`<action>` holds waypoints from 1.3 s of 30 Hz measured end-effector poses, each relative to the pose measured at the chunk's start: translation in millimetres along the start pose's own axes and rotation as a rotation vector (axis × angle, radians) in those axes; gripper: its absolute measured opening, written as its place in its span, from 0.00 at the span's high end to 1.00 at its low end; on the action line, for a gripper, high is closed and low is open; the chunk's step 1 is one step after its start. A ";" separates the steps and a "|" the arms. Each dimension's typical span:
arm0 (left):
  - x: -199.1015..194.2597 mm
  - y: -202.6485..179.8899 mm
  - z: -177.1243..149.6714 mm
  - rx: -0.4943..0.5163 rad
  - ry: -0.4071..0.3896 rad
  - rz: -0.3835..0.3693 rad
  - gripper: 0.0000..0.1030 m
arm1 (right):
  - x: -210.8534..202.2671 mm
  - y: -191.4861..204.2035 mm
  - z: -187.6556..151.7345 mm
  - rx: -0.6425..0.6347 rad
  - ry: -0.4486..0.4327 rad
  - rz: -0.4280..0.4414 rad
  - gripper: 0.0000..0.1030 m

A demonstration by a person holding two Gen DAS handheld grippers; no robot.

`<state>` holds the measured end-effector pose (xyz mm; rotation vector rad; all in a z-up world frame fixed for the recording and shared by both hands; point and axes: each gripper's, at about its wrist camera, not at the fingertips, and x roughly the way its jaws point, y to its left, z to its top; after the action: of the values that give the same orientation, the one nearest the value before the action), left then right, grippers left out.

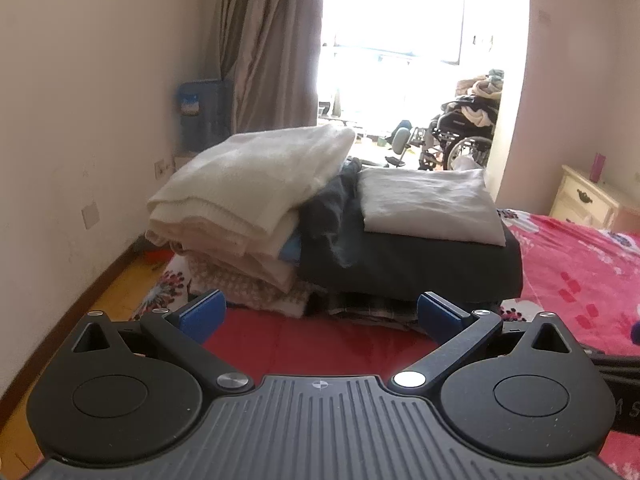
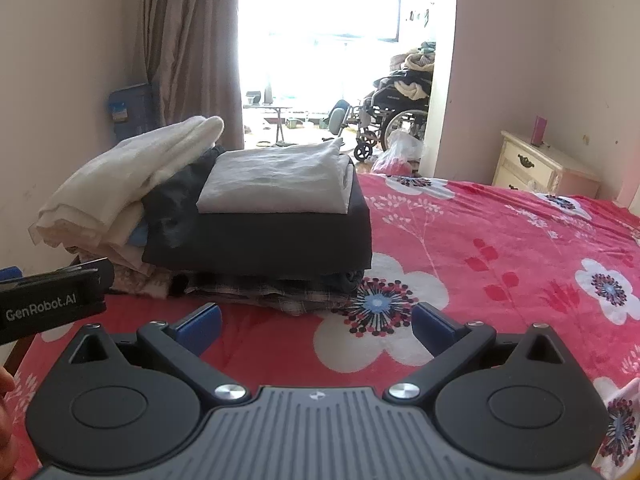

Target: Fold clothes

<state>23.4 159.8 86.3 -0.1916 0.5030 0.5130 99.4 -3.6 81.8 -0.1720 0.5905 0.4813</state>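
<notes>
Both grippers are spread wide w/ nothing between the blue pads: left gripper (image 1: 320, 316) and right gripper (image 2: 316, 326) hover just over the pink floral bedspread (image 2: 500, 240), not touching the clothes. Folded stack (image 2: 256, 240) sits near the bed's edge: smooth white piece (image 2: 276, 184) on a dark slab-like fold, plaid fabric underneath, fuzzy cream knit (image 1: 248, 184) leaning on the left side.

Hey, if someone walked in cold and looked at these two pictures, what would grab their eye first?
Probably the stack of folded clothes at the near left corner of the bed, a pale folded garment topping a dark one. Next, the bright red floral bedspread stretching right, and the glaring window with a wheelchair beyond. Both grippers, left and right, are open and empty.
</notes>
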 end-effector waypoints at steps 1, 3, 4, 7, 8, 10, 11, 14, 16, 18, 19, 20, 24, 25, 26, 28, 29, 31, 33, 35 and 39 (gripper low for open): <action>-0.4 -1.6 -0.4 0.007 0.001 -0.003 0.00 | -0.3 -2.0 0.1 0.007 -0.002 0.003 0.00; -1.2 -4.9 -1.1 0.020 0.002 -0.010 0.00 | -1.3 -5.7 -0.1 0.022 -0.006 0.009 0.00; -1.7 -6.5 -1.4 0.027 0.002 -0.014 0.00 | -2.0 -7.6 -0.5 0.030 -0.008 0.012 0.00; -2.9 -11.4 -2.5 0.046 0.004 -0.024 0.00 | -3.1 -12.4 -2.2 0.042 -0.007 0.005 0.00; -3.3 -13.0 -2.9 0.053 0.004 -0.028 0.00 | -3.0 -13.6 -3.0 0.042 -0.004 -0.001 0.00; -4.9 -17.1 -5.1 0.066 -0.007 -0.028 0.00 | -1.9 -16.6 -4.7 0.047 0.007 -0.015 0.00; -5.4 -18.7 -6.0 0.070 -0.011 -0.027 0.00 | -1.1 -18.3 -5.8 0.049 0.014 -0.023 0.00; -6.4 -22.4 -7.9 0.076 -0.019 -0.022 0.00 | 1.8 -22.4 -9.8 0.052 0.035 -0.046 0.00; -6.2 -23.7 -8.5 0.072 -0.020 -0.017 0.00 | 3.9 -24.1 -12.6 0.050 0.049 -0.055 0.00; -4.7 -24.4 -9.4 0.073 -0.015 -0.003 0.00 | 6.0 -25.0 -15.2 0.045 0.061 -0.061 0.00; -3.9 -24.5 -9.9 0.075 -0.013 0.004 0.00 | 6.1 -24.9 -15.9 0.041 0.062 -0.062 0.00; -3.0 -24.6 -10.5 0.077 -0.010 0.010 0.00 | 6.2 -24.8 -16.4 0.037 0.062 -0.064 0.00; 0.1 -25.7 -13.4 0.099 0.005 0.019 0.00 | 6.0 -25.3 -16.8 0.031 0.064 -0.061 0.00; 0.6 -26.2 -14.3 0.106 0.006 0.022 0.00 | 6.0 -25.6 -16.6 0.032 0.064 -0.059 0.00; 1.0 -26.6 -15.2 0.109 0.007 0.024 0.00 | 6.1 -25.8 -16.3 0.034 0.065 -0.055 0.00; 2.4 -27.2 -17.0 0.114 0.012 0.026 0.00 | 6.3 -26.1 -15.7 0.038 0.066 -0.048 0.00; 3.3 -27.1 -17.7 0.114 0.019 0.025 0.00 | 6.4 -26.1 -15.4 0.040 0.066 -0.046 0.00; 5.4 -26.3 -19.2 0.112 0.032 0.019 0.00 | 6.4 -25.9 -14.8 0.041 0.065 -0.044 0.00; 7.0 -24.8 -20.5 0.105 0.040 0.015 0.00 | 6.6 -25.3 -14.5 0.040 0.064 -0.042 0.00; 8.2 -23.8 -21.5 0.099 0.046 0.012 0.00 | 6.9 -24.6 -14.7 0.036 0.064 -0.043 0.00; 8.9 -23.0 -21.8 0.093 0.055 0.007 0.00 | 8.0 -22.2 -16.3 0.024 0.064 -0.052 0.00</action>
<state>32.9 137.3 64.3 -0.1156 0.5797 0.4909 107.8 -24.7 64.2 -0.1803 0.6521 0.4196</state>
